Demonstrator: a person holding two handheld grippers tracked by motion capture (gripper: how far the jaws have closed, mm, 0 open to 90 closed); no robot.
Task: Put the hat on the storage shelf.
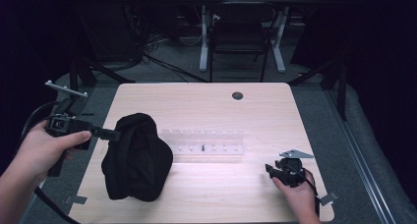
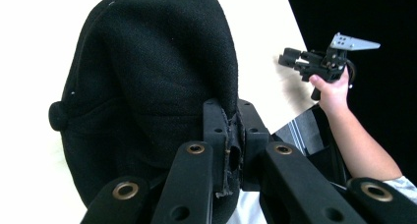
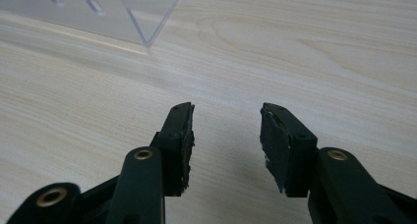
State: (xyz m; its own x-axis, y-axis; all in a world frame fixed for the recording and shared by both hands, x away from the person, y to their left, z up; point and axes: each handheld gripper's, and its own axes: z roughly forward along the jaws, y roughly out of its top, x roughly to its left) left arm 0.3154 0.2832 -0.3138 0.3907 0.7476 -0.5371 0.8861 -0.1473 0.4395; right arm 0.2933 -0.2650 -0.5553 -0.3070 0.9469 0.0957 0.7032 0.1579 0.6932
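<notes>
A black fabric cap (image 1: pixel 137 157) hangs at the table's left side, with its lower part touching the wood. My left gripper (image 1: pixel 114 134) is shut on the cap's edge, held level from the left. In the left gripper view the cap (image 2: pixel 147 76) hangs beyond the jaws, and my left gripper (image 2: pixel 230 121) pinches its rim between both pads. My right gripper (image 1: pixel 269 169) stays low over the table's front right, open with nothing between its fingers. In its own view my right gripper (image 3: pixel 226 121) shows only bare wood in the gap. The right gripper (image 2: pixel 287 57) also appears far off.
A clear acrylic rack (image 1: pixel 206 143) with small pegs lies across the table's middle, right of the cap; its corner (image 3: pixel 98 8) sits ahead of my right jaws. A round cable hole (image 1: pixel 237 95) is near the far edge. A chair (image 1: pixel 241 32) stands beyond the table.
</notes>
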